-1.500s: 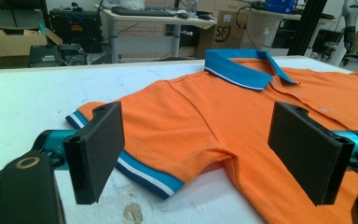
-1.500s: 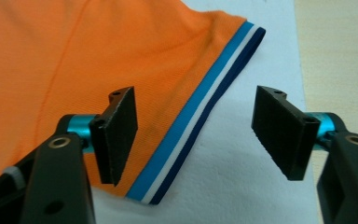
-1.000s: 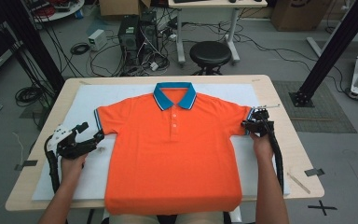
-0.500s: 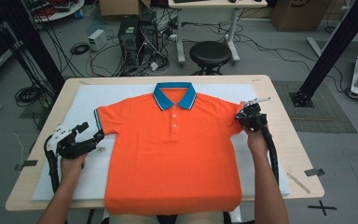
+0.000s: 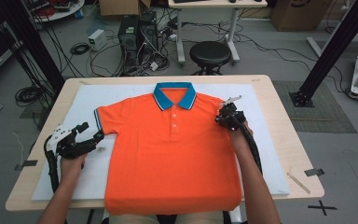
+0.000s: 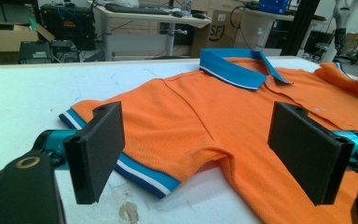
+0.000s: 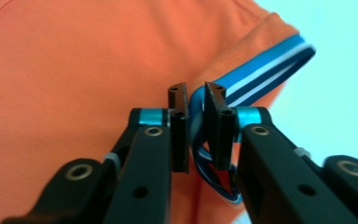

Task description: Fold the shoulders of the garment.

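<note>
- The orange polo shirt (image 5: 172, 154) lies face up on the white mat (image 5: 88, 100), collar at 12 o'clock, hem hanging over the table edge at 6 o'clock
- The fold looks barely begun: body flat, buttons showing, hem and both sides not yet turned in
- Its sleeve at 3 o'clock is lifted and drawn inward over the shoulder; the right gripper (image 7: 196, 100) is clamped on the striped blue cuff (image 7: 261, 70), its jaws having just eased a little wider with the cuff between them
- The sleeve at 9 o'clock (image 6: 135, 140) lies flat and untouched; the left gripper (image 6: 205, 149) hovers just beside it, jaws wide apart, nothing between them
- Left, by my reading: lay the right sleeve down, fold the left, then the sides and the hem
- The wooden table (image 5: 279, 102) carries the mat
</note>
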`<state>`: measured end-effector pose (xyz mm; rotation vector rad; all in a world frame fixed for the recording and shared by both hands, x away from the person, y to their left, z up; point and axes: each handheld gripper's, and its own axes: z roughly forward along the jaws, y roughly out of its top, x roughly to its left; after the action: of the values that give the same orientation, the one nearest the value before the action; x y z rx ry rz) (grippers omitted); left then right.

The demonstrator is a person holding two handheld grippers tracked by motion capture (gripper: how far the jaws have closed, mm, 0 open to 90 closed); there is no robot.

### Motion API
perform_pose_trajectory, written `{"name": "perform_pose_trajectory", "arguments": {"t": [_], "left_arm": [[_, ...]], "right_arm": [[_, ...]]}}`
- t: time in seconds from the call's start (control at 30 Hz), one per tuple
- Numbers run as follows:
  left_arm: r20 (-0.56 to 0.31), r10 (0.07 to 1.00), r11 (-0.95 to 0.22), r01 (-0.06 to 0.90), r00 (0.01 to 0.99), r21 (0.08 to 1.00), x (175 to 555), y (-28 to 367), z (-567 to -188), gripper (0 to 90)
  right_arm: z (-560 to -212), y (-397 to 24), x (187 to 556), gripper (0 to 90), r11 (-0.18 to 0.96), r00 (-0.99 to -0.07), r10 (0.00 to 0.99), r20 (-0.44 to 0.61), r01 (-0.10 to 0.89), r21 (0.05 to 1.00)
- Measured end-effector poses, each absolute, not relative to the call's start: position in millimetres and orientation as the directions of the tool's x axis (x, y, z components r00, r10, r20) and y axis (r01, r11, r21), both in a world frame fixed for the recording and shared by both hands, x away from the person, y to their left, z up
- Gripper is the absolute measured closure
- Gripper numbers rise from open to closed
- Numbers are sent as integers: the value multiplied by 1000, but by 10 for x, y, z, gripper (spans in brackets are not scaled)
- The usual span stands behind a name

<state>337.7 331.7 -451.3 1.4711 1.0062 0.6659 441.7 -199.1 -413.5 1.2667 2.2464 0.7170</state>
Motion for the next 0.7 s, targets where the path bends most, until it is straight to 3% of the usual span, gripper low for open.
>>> {"name": "perform_pose_trajectory", "arguments": {"t": [0.1,0.17,0.27,0.5,0.6,0.7], "left_arm": [[-140,873,44,211,468,977,3376,3316,-4513,188],[-138,873,40,212,468,977,3376,3317,-4512,187],[-140,873,43,212,467,976,3377,3316,-4513,188],[-138,873,40,214,467,976,3380,3315,-4512,188],[-140,873,43,212,468,976,3379,3317,-4513,188],[-142,872,44,214,468,976,3379,3318,-4513,188]], "right_arm": [[-4125,-1998,4422,623,400,-507,861,-48,615,679],[-4074,-2050,4415,530,331,-459,888,-20,607,722],[-4047,-2127,4426,523,280,-430,903,16,616,737],[-4199,-1907,4439,558,371,-507,862,4,637,676],[-4269,-1783,4444,662,434,-502,860,-89,629,645],[-4329,-1766,4471,735,432,-490,867,-91,645,631]]}}
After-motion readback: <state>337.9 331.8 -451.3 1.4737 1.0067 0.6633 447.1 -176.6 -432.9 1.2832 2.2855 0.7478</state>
